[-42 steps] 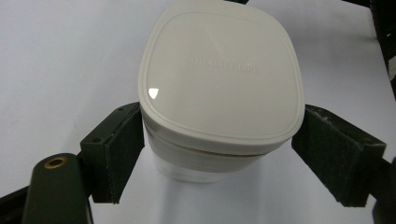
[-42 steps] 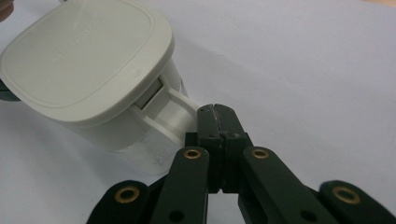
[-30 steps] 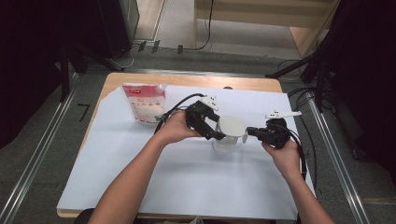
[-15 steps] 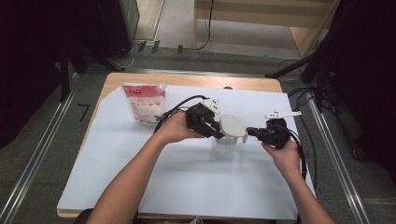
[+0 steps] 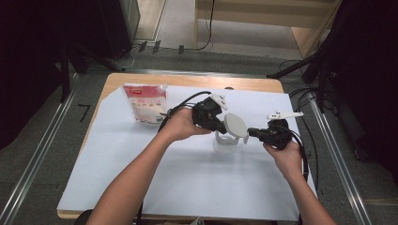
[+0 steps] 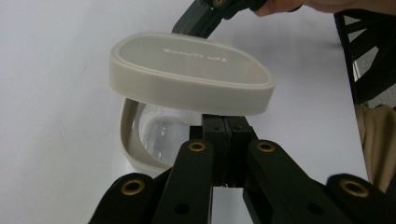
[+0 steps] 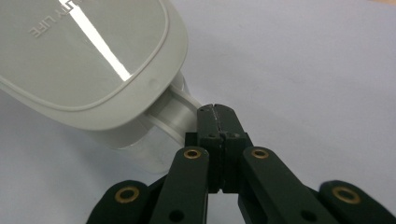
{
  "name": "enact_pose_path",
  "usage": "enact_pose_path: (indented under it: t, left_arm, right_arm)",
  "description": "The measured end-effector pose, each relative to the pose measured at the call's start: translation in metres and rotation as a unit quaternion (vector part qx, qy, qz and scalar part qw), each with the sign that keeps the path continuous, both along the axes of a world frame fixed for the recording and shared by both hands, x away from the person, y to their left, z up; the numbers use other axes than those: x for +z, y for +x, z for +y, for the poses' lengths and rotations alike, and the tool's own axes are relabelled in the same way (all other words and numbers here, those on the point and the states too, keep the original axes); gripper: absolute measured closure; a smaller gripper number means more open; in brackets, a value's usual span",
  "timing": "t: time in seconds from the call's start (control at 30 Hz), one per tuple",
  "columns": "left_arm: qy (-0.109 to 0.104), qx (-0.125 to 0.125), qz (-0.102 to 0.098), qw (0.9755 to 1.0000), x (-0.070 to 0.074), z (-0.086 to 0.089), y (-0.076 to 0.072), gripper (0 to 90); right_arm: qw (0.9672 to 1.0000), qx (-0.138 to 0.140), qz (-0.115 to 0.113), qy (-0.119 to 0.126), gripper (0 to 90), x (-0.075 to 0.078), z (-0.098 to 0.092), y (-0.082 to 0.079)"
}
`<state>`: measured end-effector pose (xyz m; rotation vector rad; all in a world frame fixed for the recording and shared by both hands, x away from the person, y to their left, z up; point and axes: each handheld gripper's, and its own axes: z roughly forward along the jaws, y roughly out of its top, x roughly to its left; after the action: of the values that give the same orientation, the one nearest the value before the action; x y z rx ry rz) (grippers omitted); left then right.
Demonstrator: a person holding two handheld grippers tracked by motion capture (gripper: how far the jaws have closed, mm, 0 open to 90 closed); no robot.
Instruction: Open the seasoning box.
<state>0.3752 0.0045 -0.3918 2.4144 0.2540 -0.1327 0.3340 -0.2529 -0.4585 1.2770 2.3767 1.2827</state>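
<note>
Left gripper (image 5: 224,125), centre frame, jaws just closed on the near rim of the lid (image 5: 235,125), which tilts above the clear container (image 5: 226,143). Right gripper (image 5: 256,133), fully closed, pinches the container's handle from the right, steadying it.

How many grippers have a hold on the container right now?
2. The left gripper is shut on the rim of the raised lid; its jaws have just been closing. The right gripper is shut on the handle of the clear container.
</note>
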Motion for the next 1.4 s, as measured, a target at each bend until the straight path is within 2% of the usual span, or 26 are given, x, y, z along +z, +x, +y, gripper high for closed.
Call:
enact_pose_path:
  t: [0.1, 0.33, 0.37, 0.63, 0.9, 1.07, 1.13, 1.23, 1.3, 1.4]
  left_arm:
    - [-0.008, 0.010, 0.010, 0.9999, 0.003, -0.003, 0.003, 90.0]
    - [-0.027, 0.014, 0.023, 0.9993, 0.009, -0.011, 0.010, 90.0]
    - [-0.025, 0.014, 0.028, 0.9992, 0.010, -0.013, 0.011, 90.0]
    - [-0.006, 0.002, 0.013, 0.9999, 0.016, -0.033, 0.012, 90.0]
    - [-0.008, -0.002, 0.004, 1.0000, 0.017, -0.051, 0.012, 90.0]
    - [0.000, 0.001, 0.007, 1.0000, 0.014, -0.051, 0.012, 90.0]
    - [-0.002, 0.013, 0.014, 0.9998, 0.014, -0.047, 0.012, 90.0]
    - [-0.002, 0.017, 0.024, 0.9996, 0.017, -0.039, 0.014, 86.0]
    - [-0.006, 0.023, 0.020, 0.9995, 0.020, -0.032, 0.013, 78.4]
    - [-0.010, 0.045, 0.013, 0.9988, 0.022, -0.024, 0.012, 63.3]
  right_arm:
    - [1.0000, 0.000, 0.002, 0.006, 90.0, -0.001, -0.001, 0.000]
    - [0.9999, 0.000, 0.005, 0.016, 90.0, -0.002, -0.002, -0.001]
    - [0.9998, -0.001, 0.006, 0.018, 90.0, -0.002, -0.002, -0.002]
    - [0.9997, 0.001, 0.006, 0.022, 90.0, -0.002, -0.002, -0.003]
    - [0.9998, 0.001, 0.001, 0.017, 90.0, -0.001, -0.001, -0.005]
    - [0.9999, 0.003, 0.002, 0.017, 90.0, -0.001, -0.002, -0.005]
    - [0.9998, 0.004, 0.002, 0.017, 90.0, -0.002, -0.002, -0.005]
    - [0.9998, 0.004, -0.003, 0.018, 90.0, 0.000, -0.004, -0.005]
    - [0.9997, -0.001, -0.005, 0.024, 90.0, 0.003, -0.007, -0.007]
    - [0.9995, -0.006, -0.006, 0.031, 77.6, 0.005, -0.013, -0.009]
